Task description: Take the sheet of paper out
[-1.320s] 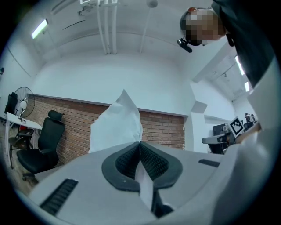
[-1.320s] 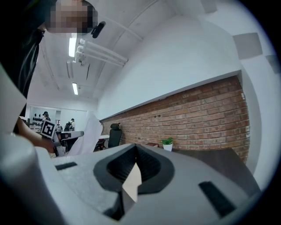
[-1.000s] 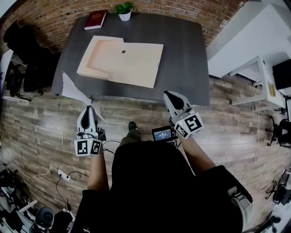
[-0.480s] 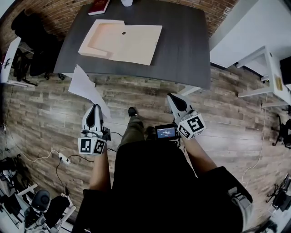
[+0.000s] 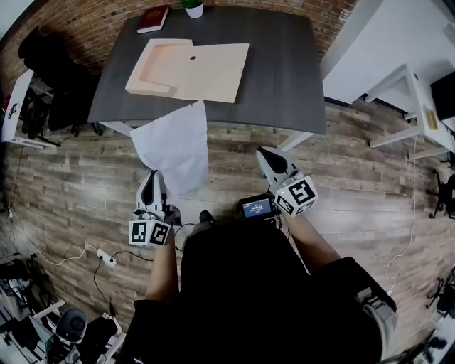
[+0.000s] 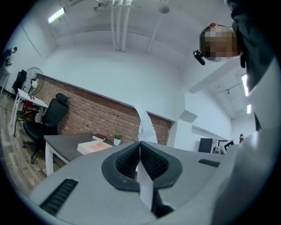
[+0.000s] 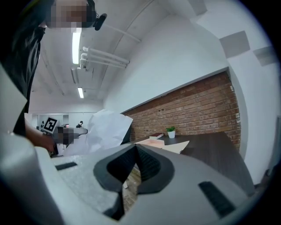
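Wood floor (image 5: 78, 185) open before table (image 5: 284, 71) edge | left gripper (image 5: 151, 179) clamps sheet of paper (image 5: 174, 146) | right gripper (image 5: 267, 156) closed, empty

1 paper sheet (image 5: 174, 146), 1 book (image 5: 153, 19), 1 plant (image 5: 192, 7).

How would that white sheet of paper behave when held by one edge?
Probably floppy: the sheet of paper curls beyond the left gripper pinching its edge. Likely very light, since one small pinch seems to carry it. Being thin, it might tear if yanked.
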A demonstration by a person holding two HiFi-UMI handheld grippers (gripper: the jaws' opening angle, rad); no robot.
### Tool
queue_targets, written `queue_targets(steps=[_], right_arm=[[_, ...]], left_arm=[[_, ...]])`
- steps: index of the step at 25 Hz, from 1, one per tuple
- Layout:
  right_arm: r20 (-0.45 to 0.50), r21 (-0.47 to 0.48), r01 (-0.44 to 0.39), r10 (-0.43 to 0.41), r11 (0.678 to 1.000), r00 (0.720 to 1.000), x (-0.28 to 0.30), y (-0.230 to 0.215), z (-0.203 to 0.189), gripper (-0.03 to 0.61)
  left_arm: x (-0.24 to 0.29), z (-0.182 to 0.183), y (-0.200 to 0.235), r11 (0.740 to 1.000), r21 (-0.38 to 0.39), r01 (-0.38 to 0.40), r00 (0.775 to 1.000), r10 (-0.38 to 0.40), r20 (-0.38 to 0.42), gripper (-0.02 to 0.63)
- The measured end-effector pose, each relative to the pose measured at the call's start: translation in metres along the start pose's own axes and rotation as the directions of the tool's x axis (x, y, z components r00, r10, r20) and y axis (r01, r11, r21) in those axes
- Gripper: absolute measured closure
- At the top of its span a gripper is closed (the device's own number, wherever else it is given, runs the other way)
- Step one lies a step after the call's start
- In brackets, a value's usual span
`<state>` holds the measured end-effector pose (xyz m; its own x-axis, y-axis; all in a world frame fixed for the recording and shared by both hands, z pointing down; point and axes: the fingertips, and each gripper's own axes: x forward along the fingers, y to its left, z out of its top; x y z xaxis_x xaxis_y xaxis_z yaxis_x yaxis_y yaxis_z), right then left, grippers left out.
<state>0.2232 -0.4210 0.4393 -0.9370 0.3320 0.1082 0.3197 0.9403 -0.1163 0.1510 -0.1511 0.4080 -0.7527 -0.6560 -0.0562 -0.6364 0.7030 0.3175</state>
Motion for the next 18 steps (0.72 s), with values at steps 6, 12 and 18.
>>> queue_targets(steps=[6, 12, 18], right_arm=[[0.003, -0.029, 0.000, 0.000, 1.000, 1.000, 0.015, 0.032, 0.019, 0.575], [-0.001, -0.041, -0.021, 0.021, 0.999, 1.000, 0.036, 0.056, 0.023, 0.575], [-0.012, -0.046, -0.018, 0.017, 0.999, 1.000, 0.037, 0.066, 0.021, 0.575]], left_arm=[[-0.010, 0.022, 0.021, 1.000, -0.003, 0.019, 1.000, -0.019, 0.007, 0.615], [-0.026, 0.028, 0.057, 1.000, -0.026, -0.014, 1.000, 0.014, 0.013, 0.615], [-0.040, 0.026, 0.067, 0.998, -0.051, -0.028, 1.000, 0.028, 0.000, 0.615]])
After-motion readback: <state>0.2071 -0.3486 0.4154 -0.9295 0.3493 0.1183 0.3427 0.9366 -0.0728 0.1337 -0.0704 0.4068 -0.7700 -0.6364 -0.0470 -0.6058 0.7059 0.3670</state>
